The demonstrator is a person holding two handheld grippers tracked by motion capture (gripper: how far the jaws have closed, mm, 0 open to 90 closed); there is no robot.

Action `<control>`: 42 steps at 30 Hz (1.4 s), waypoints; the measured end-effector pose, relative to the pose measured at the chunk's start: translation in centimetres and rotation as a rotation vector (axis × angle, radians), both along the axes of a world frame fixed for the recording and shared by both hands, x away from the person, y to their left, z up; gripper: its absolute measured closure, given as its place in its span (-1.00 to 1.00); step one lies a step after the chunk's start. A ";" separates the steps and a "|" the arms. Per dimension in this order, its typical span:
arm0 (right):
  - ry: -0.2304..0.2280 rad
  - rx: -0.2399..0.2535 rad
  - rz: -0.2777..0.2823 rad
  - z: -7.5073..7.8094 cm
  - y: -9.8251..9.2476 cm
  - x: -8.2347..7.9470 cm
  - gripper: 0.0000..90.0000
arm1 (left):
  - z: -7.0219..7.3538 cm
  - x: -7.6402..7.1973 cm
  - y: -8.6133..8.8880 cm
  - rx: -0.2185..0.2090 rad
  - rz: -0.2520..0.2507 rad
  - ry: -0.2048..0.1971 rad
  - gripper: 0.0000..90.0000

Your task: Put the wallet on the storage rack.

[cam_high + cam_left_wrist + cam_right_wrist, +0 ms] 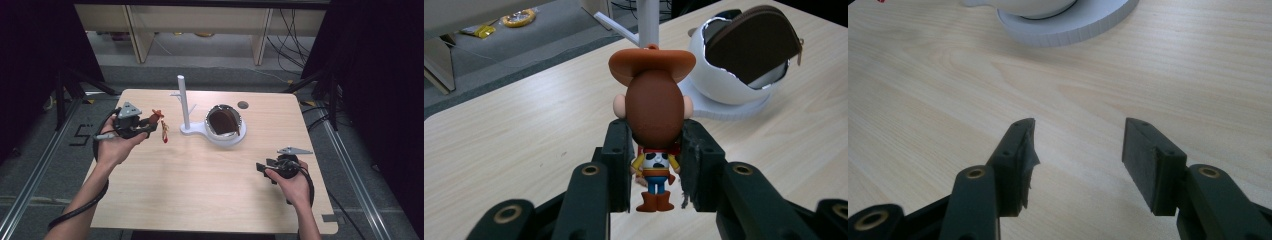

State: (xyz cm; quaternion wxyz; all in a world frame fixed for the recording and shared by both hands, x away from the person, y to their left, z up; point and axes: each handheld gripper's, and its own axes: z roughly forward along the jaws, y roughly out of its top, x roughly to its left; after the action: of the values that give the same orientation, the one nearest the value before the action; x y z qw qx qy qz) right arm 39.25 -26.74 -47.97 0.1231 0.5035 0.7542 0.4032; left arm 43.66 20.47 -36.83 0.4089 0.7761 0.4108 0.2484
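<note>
Left gripper (148, 126) has its jaws closed on a small cowboy figure (653, 125), gripping it at neck and shoulders so that it hangs upright just above the table (200, 200) near the left edge; a small red and yellow piece (164, 131) hangs or lies just beside it, and I cannot tell whether the two are joined. Right gripper (1078, 150) waits near the right edge with its jaws spread wide and nothing between them. Judging from this, the step in hand is carrying the figure, probably toward the white stand (186, 107) with its post and side pegs, beside the white bowl (235, 137) holding a brown pouch (754, 42). Next comes a steady move toward the table's middle, keeping the figure upright and the grip firm.
</note>
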 end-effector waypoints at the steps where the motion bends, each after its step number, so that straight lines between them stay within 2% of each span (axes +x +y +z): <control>1: 0.000 0.001 -0.001 0.0 0.0 0.0 0.06 | 0.1 0.2 0.1 0.006 -0.006 0.002 0.50; 2: 0.003 -0.001 0.001 0.0 0.0 0.0 0.06 | 0.1 0.4 -0.1 -0.008 0.007 -0.007 0.50; 4: 0.006 -0.001 0.002 -0.1 0.0 0.0 0.06 | 0.3 0.8 -0.2 -0.007 0.012 -0.009 0.50; 5: 0.032 0.025 -0.009 -0.1 0.2 -0.1 0.06 | 0.3 0.9 -0.3 -0.014 0.018 -0.012 0.50; 6: 0.031 0.024 -0.010 -0.1 0.2 -0.1 0.06 | 0.3 1.1 -0.4 -0.025 0.022 -0.015 0.50; 7: 0.031 0.025 -0.010 -0.1 0.2 -0.1 0.06 | 0.4 1.2 -0.3 -0.012 0.019 -0.012 0.50; 11: 0.030 0.025 -0.009 -0.1 0.2 -0.1 0.06 | 0.6 1.7 -0.4 -0.016 0.029 -0.016 0.50; 12: 0.004 -0.003 0.002 -0.1 0.0 0.0 0.06 | 0.7 1.8 -0.4 -0.015 0.025 -0.017 0.50; 15: -0.002 -0.001 0.012 -0.1 0.0 0.1 0.06 | 1.0 1.9 -0.4 -0.022 0.030 -0.026 0.50; 16: 0.006 0.002 0.008 -0.1 0.0 0.0 0.06 | 1.1 2.0 -0.5 -0.041 0.037 -0.033 0.50; 17: -0.002 -0.001 0.012 -0.1 0.0 0.1 0.06 | 1.2 2.0 -0.4 -0.026 0.028 -0.030 0.50; 18: 0.010 0.001 0.008 -0.1 0.1 0.0 0.06 | 1.3 2.1 -0.6 -0.044 0.036 -0.038 0.50; 19: 0.009 0.006 0.008 -0.1 0.1 0.0 0.06 | 1.5 2.1 -0.4 -0.023 0.030 -0.032 0.50; 20: 0.033 0.029 -0.003 0.0 0.3 -0.1 0.06 | 1.5 2.2 -0.6 -0.047 0.040 -0.042 0.50; 21: 0.024 0.023 0.001 -0.1 0.3 -0.1 0.06 | 1.7 2.2 -0.5 -0.029 0.030 -0.039 0.50; 22: 0.004 0.006 0.011 -0.1 0.1 0.0 0.06 | 1.8 2.3 -0.6 -0.040 0.034 -0.044 0.50; 25: 0.010 0.010 0.009 -0.1 0.2 0.0 0.06 | 2.0 2.5 -0.6 -0.034 0.030 -0.045 0.50; 26: 0.011 0.011 0.010 -0.1 0.2 0.0 0.06 | 2.1 2.5 -0.7 -0.047 0.039 -0.051 0.50; 27: 0.010 0.011 0.010 -0.2 0.2 0.0 0.06 | 2.2 2.6 -0.6 -0.031 0.028 -0.049 0.50; 29: 0.012 0.012 0.009 -0.2 0.2 0.0 0.06 | 2.3 2.6 -0.9 -0.049 0.033 -0.057 0.50; 32: 0.006 0.025 0.018 -0.3 0.2 0.1 0.06 | 2.6 2.6 -1.0 -0.034 0.026 -0.062 0.50; 33: 0.007 0.026 0.018 -0.3 0.2 0.1 0.06 | 2.7 2.7 -1.1 -0.051 0.028 -0.068 0.50; 35: 0.011 0.028 0.018 -0.3 0.3 0.1 0.06 | 2.9 2.7 -1.2 -0.048 0.025 -0.071 0.50; 36: 0.016 0.010 0.010 -0.2 0.3 0.0 0.06 | 3.0 2.7 -1.2 -0.033 0.024 -0.069 0.50; 37: 0.017 0.012 0.008 -0.2 0.3 0.0 0.06 | 3.1 2.8 -1.3 -0.050 0.028 -0.075 0.50; 38: 0.017 0.018 0.012 -0.3 0.3 0.0 0.06 | 3.2 2.8 -1.3 -0.032 0.024 -0.072 0.50; 39: 0.019 0.017 0.012 -0.3 0.3 0.0 0.06 | 3.2 2.9 -1.4 -0.054 0.027 -0.080 0.50; 42: 0.016 0.013 0.013 -0.3 0.3 0.0 0.06 | 3.4 3.0 -1.5 -0.053 0.027 -0.084 0.50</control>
State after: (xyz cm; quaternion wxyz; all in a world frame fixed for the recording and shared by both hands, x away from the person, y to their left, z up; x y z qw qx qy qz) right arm 39.25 -26.42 -48.30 0.1112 0.5024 0.7559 0.4048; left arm 46.68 18.98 -33.42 0.4429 0.7482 0.4103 0.2752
